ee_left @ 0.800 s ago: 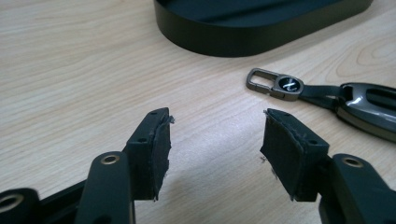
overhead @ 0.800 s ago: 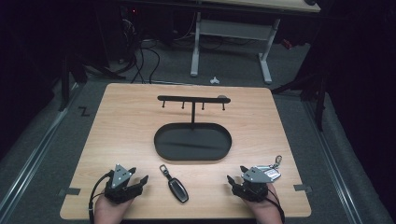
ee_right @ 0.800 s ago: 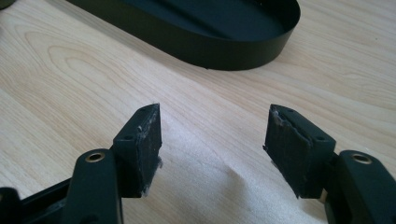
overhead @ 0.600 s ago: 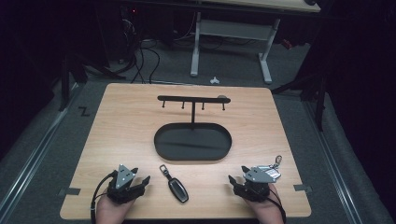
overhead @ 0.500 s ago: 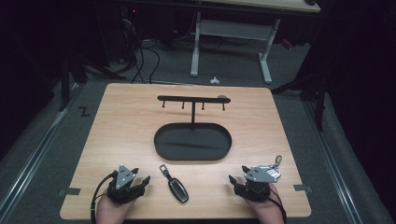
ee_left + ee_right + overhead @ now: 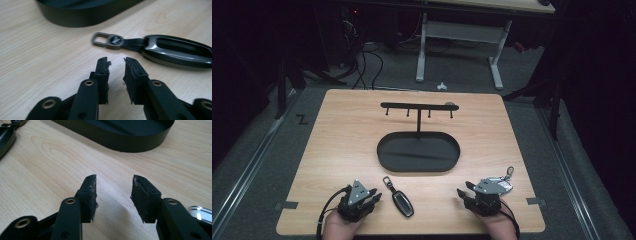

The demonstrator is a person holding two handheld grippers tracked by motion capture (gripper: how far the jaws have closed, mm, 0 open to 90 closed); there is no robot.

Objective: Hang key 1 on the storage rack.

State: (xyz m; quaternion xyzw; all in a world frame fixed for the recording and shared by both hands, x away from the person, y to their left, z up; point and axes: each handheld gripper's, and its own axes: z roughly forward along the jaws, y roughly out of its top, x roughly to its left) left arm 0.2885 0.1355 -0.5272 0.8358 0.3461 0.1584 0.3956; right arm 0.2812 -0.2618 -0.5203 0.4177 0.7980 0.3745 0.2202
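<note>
A black car key fob (image 6: 402,202) with a metal loop (image 6: 107,40) lies flat near the table's front edge, between my two grippers. My left gripper (image 6: 371,194) rests on the table just left of it. In the left gripper view the jaws (image 6: 116,61) stand a narrow gap apart with nothing between them, and the fob (image 6: 175,51) lies just ahead to the right. My right gripper (image 6: 464,190) rests at the front right, with its jaws (image 6: 113,178) wide apart over bare wood. A silver keyring piece (image 6: 499,184) lies right beside that gripper.
A black oval tray (image 6: 384,160) sits mid-table, and a thin post rises from it to a bar of small hooks (image 6: 418,106). Its wall (image 6: 140,142) lies ahead of both grippers. Table legs and cables stand on the floor beyond the far edge.
My left gripper has slid a little to the right, closer to the key fob. The right gripper and the objects on the table have kept still.
</note>
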